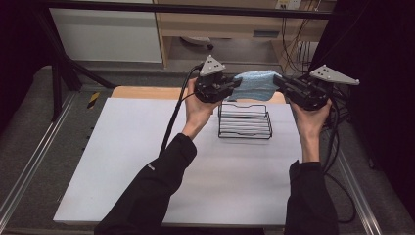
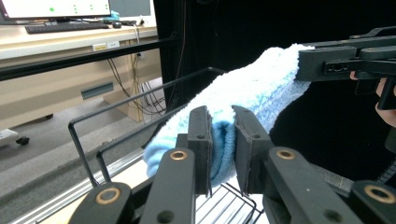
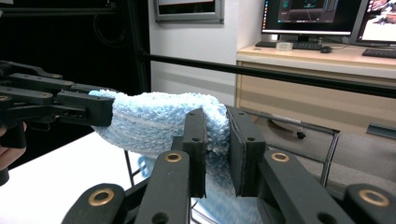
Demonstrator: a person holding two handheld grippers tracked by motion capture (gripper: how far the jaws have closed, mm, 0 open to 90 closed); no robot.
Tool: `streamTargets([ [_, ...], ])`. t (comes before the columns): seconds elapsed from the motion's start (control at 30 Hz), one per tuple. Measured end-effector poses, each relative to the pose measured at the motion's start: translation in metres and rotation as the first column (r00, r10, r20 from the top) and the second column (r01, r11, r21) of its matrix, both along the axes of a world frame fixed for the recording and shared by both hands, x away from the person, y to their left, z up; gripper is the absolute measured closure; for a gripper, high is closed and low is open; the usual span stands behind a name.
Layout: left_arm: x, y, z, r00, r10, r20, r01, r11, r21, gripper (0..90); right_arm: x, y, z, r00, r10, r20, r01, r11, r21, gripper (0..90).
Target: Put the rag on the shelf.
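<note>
Sock (image 1: 254, 84), light blue and fuzzy, is held in the air between the two grippers, stretched roughly level above the far end of the white tabletop (image 1: 147, 161). One end is pinched by the left gripper (image 1: 234, 87), the other by the right gripper (image 1: 280, 82); both sets of jaws are closed onto the fabric.

In the left gripper view, the jaws of the left gripper (image 2: 222, 140) are seen pressed onto a folded end of the sock (image 2: 252, 88), with fabric bulging out between and below them. The sock runs up and to the right from there into the jaws of the right gripper (image 2: 303, 63), seen farther off.

In the right gripper view, the right gripper (image 3: 216, 149) is seen clamped on the other end of the sock (image 3: 149, 121), with fabric hanging down below the jaws. The left gripper (image 3: 105, 109) is seen at the left, gripping the far end.

Black wire rack (image 1: 244, 122) stands on the tabletop just below and in front of the sock, between the two hands; the sock is held clear of it. Its wire frame is also visible behind the jaws in the left gripper view (image 2: 116, 135).

Each gripper is held by a hand in a black sleeve (image 1: 147, 196), with cables trailing down.

Monitors (image 3: 317, 16) and a keyboard are seen on a desk in the background.
</note>
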State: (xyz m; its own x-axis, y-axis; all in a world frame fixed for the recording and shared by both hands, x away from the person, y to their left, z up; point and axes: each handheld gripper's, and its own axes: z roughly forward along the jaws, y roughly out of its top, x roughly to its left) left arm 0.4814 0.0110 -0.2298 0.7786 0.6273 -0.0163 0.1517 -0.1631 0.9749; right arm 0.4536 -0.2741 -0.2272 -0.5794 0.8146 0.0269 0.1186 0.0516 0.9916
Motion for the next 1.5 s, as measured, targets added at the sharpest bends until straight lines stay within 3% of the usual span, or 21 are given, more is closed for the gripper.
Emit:
streamTargets([
  [0.23, -0.003, -0.002, -0.004, 1.0, 0.004, 0.001, -0.004, 0.9997, 0.023, 78.1, -0.006, -0.002, -0.002, 0.9997, 0.014, -0.018, -0.014, 1.0, -0.004, 72.9],
  [0.43, -0.003, -0.002, -0.007, 1.0, -0.001, 0.001, 0.001, 0.9996, 0.03, 78.6, -0.015, -0.001, 0.015, 0.9997, 0.023, 0.0, -0.023, 1.0, 0.004, 65.2],
  [0.5, -0.003, -0.002, -0.008, 1.0, -0.004, 0.001, 0.004, 0.9994, 0.035, 78.5, -0.015, 0.001, 0.022, 0.9999, 0.014, -0.003, -0.014, 1.0, 0.005, 67.8],
  [0.67, -0.003, -0.002, -0.01, 0.9999, -0.012, 0.002, 0.012, 0.9992, 0.039, 78.3, -0.007, 0.009, 0.03, 0.9974, -0.001, -0.071, -0.001, 1.0, -0.024, 85.1],
  [0.87, -0.004, 0.0, -0.01, 0.9997, -0.024, -0.002, 0.024, 0.9986, 0.047, 77.5, -0.001, 0.012, 0.022, 0.9862, 0.003, -0.165, -0.011, 0.999, -0.047, 90.0],
  [1.07, -0.009, 0.006, 0.0, 0.9984, -0.046, -0.032, 0.047, 0.9987, 0.021, 69.2, -0.002, 0.011, 0.011, 0.9788, 0.012, -0.204, -0.027, 0.997, -0.069, 90.0],
  [1.27, -0.01, 0.013, 0.016, 0.9981, -0.043, -0.045, 0.042, 0.9987, -0.027, 68.9, 0.0, 0.011, 0.002, 0.9758, 0.02, -0.218, -0.038, 0.996, -0.082, 89.3],
  [1.37, -0.007, 0.012, 0.014, 0.9972, -0.04, -0.063, 0.039, 0.9991, -0.015, 71.2, 0.0, 0.012, -0.003, 0.9747, 0.019, -0.223, -0.041, 0.994, -0.096, 88.8],
  [1.5, -0.004, 0.006, 0.001, 0.9935, -0.047, -0.104, 0.051, 0.998, 0.038, 76.6, 0.0, 0.01, -0.009, 0.9741, 0.024, -0.225, -0.045, 0.995, -0.088, 88.2],
])
